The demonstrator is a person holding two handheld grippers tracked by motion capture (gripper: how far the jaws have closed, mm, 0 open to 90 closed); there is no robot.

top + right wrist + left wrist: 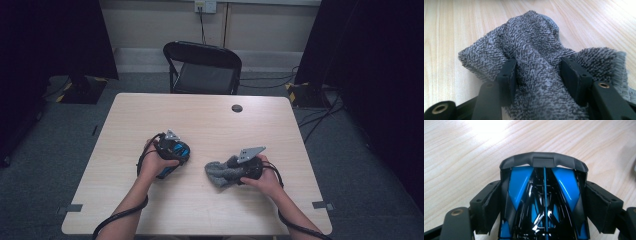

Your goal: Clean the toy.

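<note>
A glossy blue and black toy car (544,202) sits lengthwise between the jaws of my left gripper (544,187), whose pads (491,202) press on both of its sides. From above, the car (179,151) and the left gripper (172,150) are at the table's left middle. My right gripper (538,62) is shut on a bunched grey terry cloth (534,32), and its pads (507,75) pinch a fold in the middle. In the high view the cloth (220,172) lies on the table just left of the right gripper (239,167).
The light wooden table (210,120) has a small black cable hole (237,108) near its far edge. A black folding chair (202,67) stands behind the table. Cables run across the floor at the right.
</note>
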